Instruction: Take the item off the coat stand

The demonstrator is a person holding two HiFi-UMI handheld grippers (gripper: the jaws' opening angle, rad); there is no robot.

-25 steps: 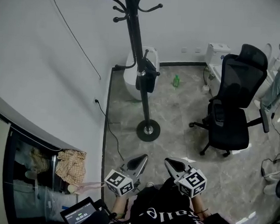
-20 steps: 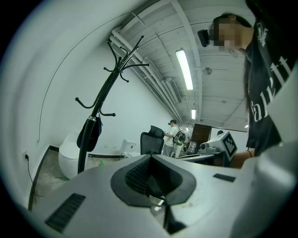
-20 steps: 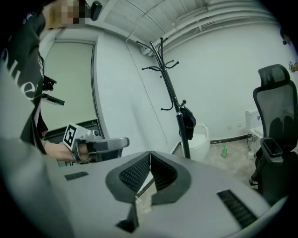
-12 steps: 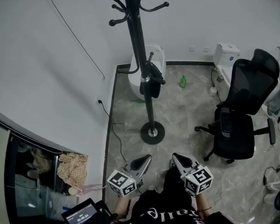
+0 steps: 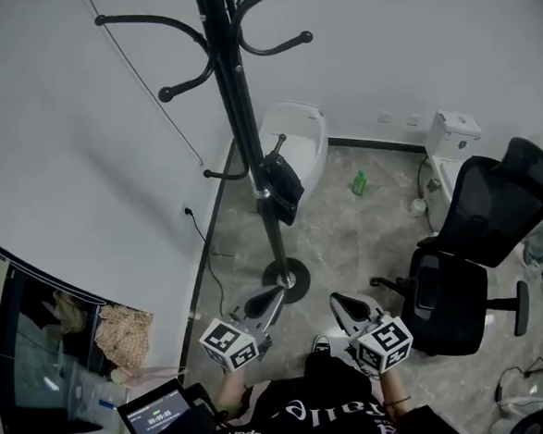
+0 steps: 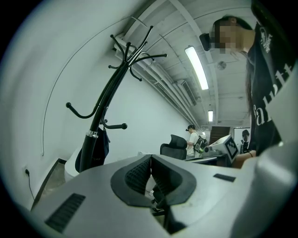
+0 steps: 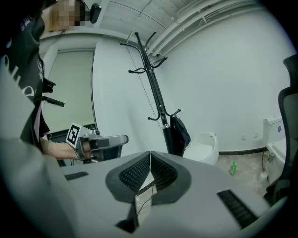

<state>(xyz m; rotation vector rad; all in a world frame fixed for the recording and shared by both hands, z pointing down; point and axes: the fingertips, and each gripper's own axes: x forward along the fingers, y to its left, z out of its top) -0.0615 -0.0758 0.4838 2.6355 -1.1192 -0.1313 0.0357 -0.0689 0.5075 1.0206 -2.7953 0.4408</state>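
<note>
A black coat stand (image 5: pixel 243 131) rises from a round base (image 5: pixel 286 279) on the floor by the wall. A dark bag (image 5: pixel 283 178) hangs from a low hook on its pole. It also shows in the left gripper view as the bag (image 6: pixel 95 148) and in the right gripper view as the bag (image 7: pixel 179 132). My left gripper (image 5: pixel 268 300) is shut and empty, level, close to the base and well short of the bag. My right gripper (image 5: pixel 339 302) is shut with nothing in it, beside the left one. Each gripper's jaws meet at the tip (image 6: pixel 151 158) (image 7: pixel 150 153).
A black office chair (image 5: pixel 472 263) stands to the right. A white toilet (image 5: pixel 295 141) sits behind the stand and a second white one (image 5: pixel 452 133) by the far wall. A green bottle (image 5: pixel 359 181) stands on the floor. A cable (image 5: pixel 215 254) runs from a wall socket.
Both grippers have moved forward towards the coat stand, which now looms nearer and larger. Their jaws stay shut. The chair has slid to the right of the head view.
</note>
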